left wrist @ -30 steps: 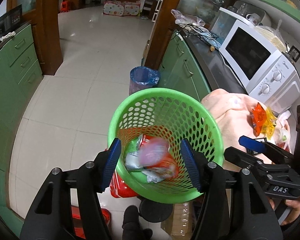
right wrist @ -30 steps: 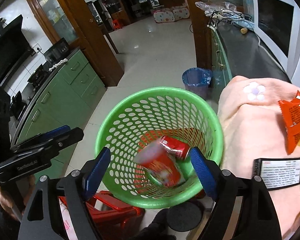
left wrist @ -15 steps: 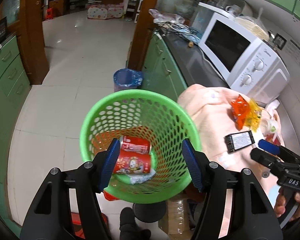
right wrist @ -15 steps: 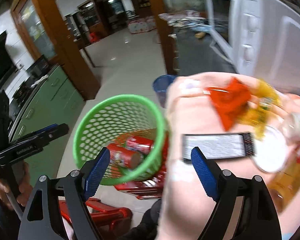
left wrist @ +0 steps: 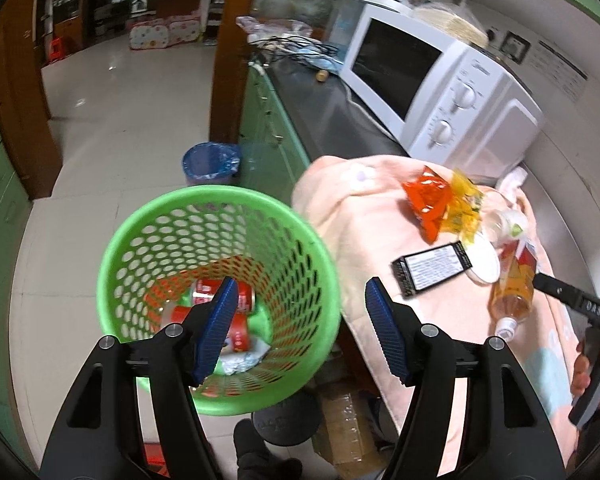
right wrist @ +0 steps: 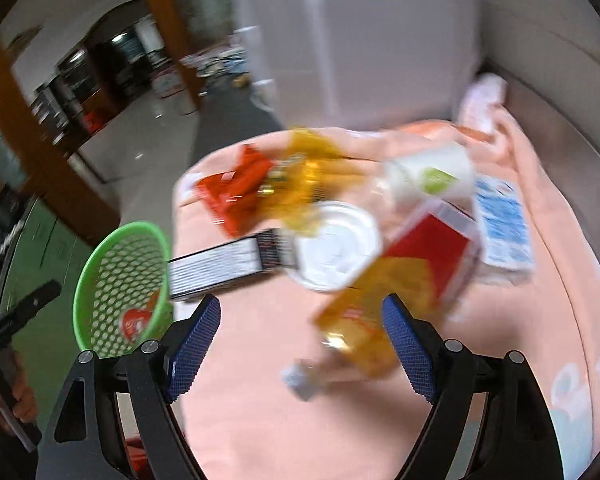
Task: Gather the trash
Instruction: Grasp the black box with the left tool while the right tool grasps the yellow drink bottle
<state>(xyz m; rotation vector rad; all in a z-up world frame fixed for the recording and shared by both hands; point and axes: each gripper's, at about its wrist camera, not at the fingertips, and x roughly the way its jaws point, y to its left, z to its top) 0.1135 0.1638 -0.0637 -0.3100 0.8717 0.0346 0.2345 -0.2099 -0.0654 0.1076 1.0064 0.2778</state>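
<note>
Kitchen counter [left wrist: 328, 120], dark, partly draped in a pink cloth [left wrist: 364, 248]; white microwave [left wrist: 440, 92] behind.

Green basket [left wrist: 220, 300], beside the counter edge: holds red cans [left wrist: 236, 300] and crumpled wrappers. Collection partly done.

Still on the cloth: amber bottle [right wrist: 364, 320], black packet [left wrist: 432, 272], white lid [right wrist: 336, 252], orange wrapper [left wrist: 428, 200], yellow wrapper [left wrist: 464, 204], blue-white carton [right wrist: 504, 228].

Left gripper [left wrist: 300, 324]: spread, empty, jaws just opening wider. Right gripper [right wrist: 300, 348]: spread, empty, above the bottle.

Right view badly blurred; labels unreadable, basket bottom partly hidden.
</note>
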